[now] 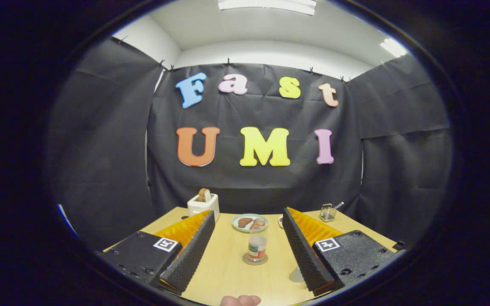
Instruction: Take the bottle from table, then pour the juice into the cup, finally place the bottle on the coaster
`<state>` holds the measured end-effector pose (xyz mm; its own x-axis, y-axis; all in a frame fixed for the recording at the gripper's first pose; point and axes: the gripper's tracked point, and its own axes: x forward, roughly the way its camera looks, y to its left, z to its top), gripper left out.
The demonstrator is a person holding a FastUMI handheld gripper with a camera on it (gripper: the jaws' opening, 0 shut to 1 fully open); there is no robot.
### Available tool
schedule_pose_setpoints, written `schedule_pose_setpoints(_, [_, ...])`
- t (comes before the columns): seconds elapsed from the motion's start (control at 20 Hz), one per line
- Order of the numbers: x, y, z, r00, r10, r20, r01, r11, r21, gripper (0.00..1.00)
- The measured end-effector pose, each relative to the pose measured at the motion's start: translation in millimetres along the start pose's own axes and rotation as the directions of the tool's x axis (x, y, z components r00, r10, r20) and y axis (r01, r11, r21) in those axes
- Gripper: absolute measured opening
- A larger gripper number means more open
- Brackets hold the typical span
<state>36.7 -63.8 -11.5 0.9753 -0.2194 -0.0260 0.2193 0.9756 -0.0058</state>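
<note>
— Claw [251, 255] first: how do we stand?
— Wide apart, nothing held. Our two ribbed fingers [192, 248] flank a bare strip of wooden table [228, 272].
— And the bottle?
— We see the bottle [257, 246] upright on a round coaster [254, 259], between the fingers and a little ahead, touching neither.
— Room past it?
— A plate of food [249, 222] lies beyond, near the far edge; a white toaster [203, 204] sits at the far left corner, a wire basket [327, 212] far right. A fingertip [240, 300] shows at the near edge.
— The cup?
— Something pale sits by the right finger [297, 275]; we cannot tell what.
</note>
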Motion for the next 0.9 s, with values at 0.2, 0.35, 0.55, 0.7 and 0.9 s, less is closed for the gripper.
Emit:
schedule_pose_setpoints(0.2, [-42.0, -4.6, 16.9, 0.999, -0.007, 0.052, 0.006, 1.000, 0.019, 1.00])
schedule_pose_setpoints(0.35, [-65.4, -7.5, 14.1, 0.998, -0.011, 0.062, 0.009, 0.999, 0.032, 1.00])
schedule_pose_setpoints(0.55, [-82.9, -19.3, 7.2, 0.997, -0.026, 0.072, 0.022, 0.998, 0.059, 1.00])
schedule_pose_setpoints(0.7, [-88.1, -20.9, 3.8, 0.998, -0.022, 0.065, 0.017, 0.997, 0.076, 1.00])
schedule_pose_setpoints(0.9, [-91.7, -24.5, 3.5, 0.997, -0.034, 0.069, 0.030, 0.998, 0.050, 1.00])
